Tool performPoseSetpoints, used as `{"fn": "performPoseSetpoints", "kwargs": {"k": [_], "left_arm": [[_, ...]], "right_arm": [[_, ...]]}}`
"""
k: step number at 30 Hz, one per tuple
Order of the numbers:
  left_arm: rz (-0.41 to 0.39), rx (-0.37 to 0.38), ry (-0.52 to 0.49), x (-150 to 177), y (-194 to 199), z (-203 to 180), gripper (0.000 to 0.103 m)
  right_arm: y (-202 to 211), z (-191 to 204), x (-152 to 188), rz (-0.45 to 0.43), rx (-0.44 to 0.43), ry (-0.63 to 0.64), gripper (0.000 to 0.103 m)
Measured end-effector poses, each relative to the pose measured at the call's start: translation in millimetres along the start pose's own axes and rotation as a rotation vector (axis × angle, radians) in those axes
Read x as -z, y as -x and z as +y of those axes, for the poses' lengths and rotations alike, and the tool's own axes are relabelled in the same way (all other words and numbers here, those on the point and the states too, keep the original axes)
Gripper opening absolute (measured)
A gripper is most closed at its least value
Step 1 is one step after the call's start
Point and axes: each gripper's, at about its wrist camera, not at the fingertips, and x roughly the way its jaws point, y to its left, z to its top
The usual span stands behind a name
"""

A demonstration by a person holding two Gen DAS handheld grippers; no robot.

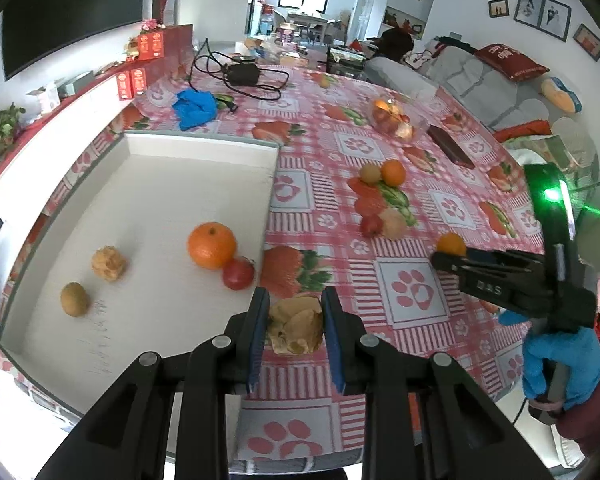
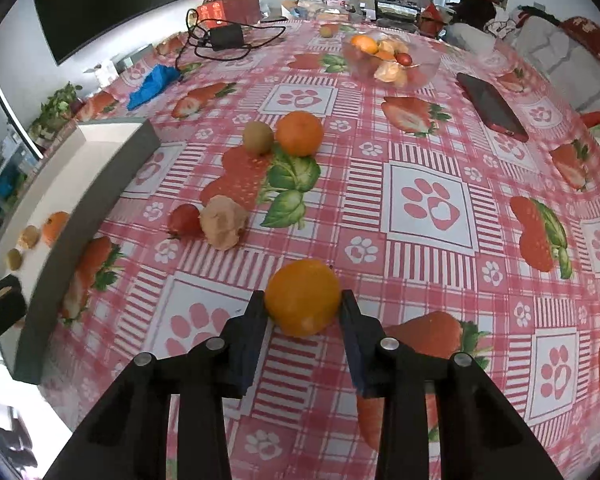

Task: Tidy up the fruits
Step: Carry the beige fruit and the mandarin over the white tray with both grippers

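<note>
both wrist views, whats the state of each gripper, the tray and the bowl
left gripper: shut on a papery husked fruit
right gripper: closed on a small orange
white tray: holds four fruits
clear bowl: upright, holds several fruits

In the left wrist view, the white tray's (image 1: 274, 184) raised wall is standing between the bench (image 1: 420, 292) and the tray floor at centre left. Inside, an orange (image 1: 211, 245), a tomato (image 1: 239, 274), a husked fruit (image 1: 109, 263) and a kiwi (image 1: 74, 299) are taking up the middle, leaving the upper part open. In the right wrist view, a kiwi (image 2: 258, 137), an orange (image 2: 300, 133), a tomato (image 2: 185, 220) and a husk (image 2: 223, 222) are crowding the centre left, while the bench at lower right is lying open.
</note>
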Motion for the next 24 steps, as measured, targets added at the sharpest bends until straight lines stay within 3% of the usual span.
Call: {"fn": "performPoseSetpoints", "kwargs": {"k": [10,18,24], "left_arm": [[-0.082,-0.079,0.017,-31,26,45,0.029],[-0.104,-0.227,0.029,-42,27,84,0.029],[-0.079,-0.216,0.084,-37,14,104,0.029]], "right_arm": [[36,40,-29,-0.058,-0.082,0.07,0.038],[45,102,-53,-0.075,-0.153,0.185,0.038],[33,141,-65,-0.057,-0.194,0.249,0.038]]}}
